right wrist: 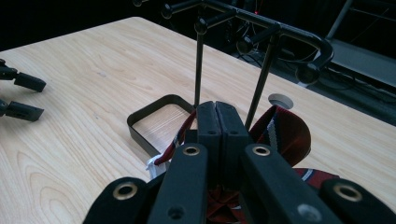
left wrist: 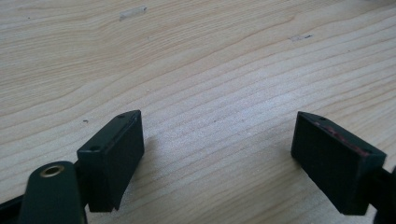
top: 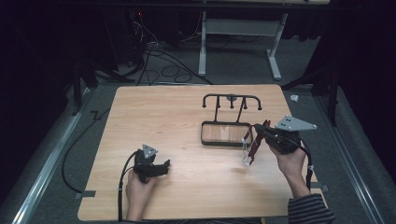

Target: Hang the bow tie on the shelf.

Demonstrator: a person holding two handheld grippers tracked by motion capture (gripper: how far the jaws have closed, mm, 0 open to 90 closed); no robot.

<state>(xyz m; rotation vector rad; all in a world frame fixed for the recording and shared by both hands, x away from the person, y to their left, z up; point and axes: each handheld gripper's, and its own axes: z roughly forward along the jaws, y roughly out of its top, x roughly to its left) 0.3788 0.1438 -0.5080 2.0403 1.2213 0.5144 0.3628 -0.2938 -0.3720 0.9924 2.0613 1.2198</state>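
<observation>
My right gripper (top: 259, 132) was clamped on a red striped lanyard (top: 253, 145), lifted right of the hook stand (top: 232, 99). To hang it well, I judged its loop should clear a peg. My left gripper (top: 161, 166), jaws apart, rested on the table (top: 154, 112).

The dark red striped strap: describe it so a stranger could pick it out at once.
Start at the light wooden table and find the black metal rack with a rectangular tray base right of its middle. Just right of that base, the dark red striped strap hangs from the shut right claw. It is the one soft, coloured thing there, with a pale tag at its lower end.
</observation>
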